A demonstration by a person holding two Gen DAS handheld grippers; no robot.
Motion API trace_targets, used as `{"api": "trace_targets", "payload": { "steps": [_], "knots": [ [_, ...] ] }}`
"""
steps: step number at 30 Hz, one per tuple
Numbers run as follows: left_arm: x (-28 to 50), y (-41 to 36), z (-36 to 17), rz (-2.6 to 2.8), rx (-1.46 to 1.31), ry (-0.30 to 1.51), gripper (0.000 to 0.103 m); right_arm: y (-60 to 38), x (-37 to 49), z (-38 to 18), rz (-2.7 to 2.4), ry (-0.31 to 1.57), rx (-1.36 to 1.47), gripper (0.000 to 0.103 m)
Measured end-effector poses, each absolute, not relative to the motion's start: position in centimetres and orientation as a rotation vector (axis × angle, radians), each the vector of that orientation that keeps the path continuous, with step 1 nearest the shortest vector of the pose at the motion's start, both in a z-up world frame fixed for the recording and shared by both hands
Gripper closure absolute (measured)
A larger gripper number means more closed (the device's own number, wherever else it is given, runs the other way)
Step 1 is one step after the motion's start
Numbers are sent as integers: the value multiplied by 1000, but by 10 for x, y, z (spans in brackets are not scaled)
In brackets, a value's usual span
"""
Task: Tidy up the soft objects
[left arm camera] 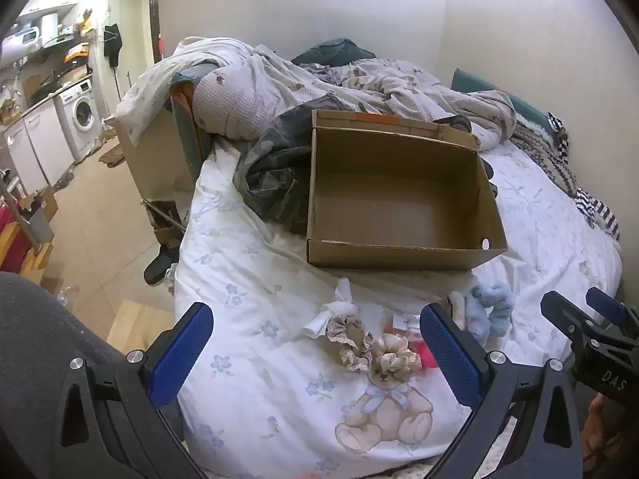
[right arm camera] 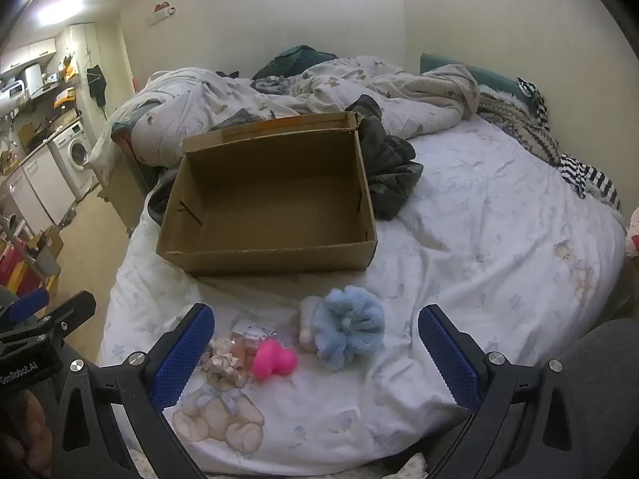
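We see both grippers – left gripper (left arm camera: 315, 343), right gripper (right arm camera: 315, 343) – fingers wide apart, holding nothing. Blue scrunchie (right arm camera: 348, 326), pink toy (right arm camera: 274, 358), beige scrunchies (left arm camera: 371, 349) lie on the bed (right arm camera: 479, 239) – near the empty cardboard box (right arm camera: 267, 195).

Black two-finger grippers with blue textured pads

Left gripper (left arm camera: 315, 349) and right gripper (right arm camera: 315, 349): matte black angular frames, triangular cut-outs, round silver screws at the finger joints, blue fingers (left arm camera: 181, 353) with dimpled rubber faces. White lettering "DAS" and "GenRobot.AI" on the black bodies. Bare skin beneath; dark grey fabric at frame edges.
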State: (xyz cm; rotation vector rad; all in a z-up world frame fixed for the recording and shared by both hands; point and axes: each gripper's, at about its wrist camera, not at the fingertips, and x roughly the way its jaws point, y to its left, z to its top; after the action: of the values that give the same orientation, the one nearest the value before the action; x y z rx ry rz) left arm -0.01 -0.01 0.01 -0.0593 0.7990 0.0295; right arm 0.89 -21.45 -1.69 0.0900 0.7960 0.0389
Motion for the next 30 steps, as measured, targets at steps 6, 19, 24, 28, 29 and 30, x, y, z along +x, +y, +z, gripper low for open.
{"api": "trace_targets", "payload": {
  "steps": [6,19,24,28,29,30],
  "knots": [
    [0,0,0,30,-60,808,0,-214,9,-18,42,803,93,0],
    [0,0,0,35,-63,809,0,-213,9,-18,39,804,91,0],
    [0,0,0,32,-62,810,0,-213,9,-18,40,804,91,0],
    [0,0,0,32,-64,810,0,-213,10,-18,39,804,90,0],
    [0,0,0,34,-63,810,0,-213,10,-18,39,804,89,0],
    [0,0,0,34,-62,811,0,-213,10,-18,39,804,89,0]
  ]
}}
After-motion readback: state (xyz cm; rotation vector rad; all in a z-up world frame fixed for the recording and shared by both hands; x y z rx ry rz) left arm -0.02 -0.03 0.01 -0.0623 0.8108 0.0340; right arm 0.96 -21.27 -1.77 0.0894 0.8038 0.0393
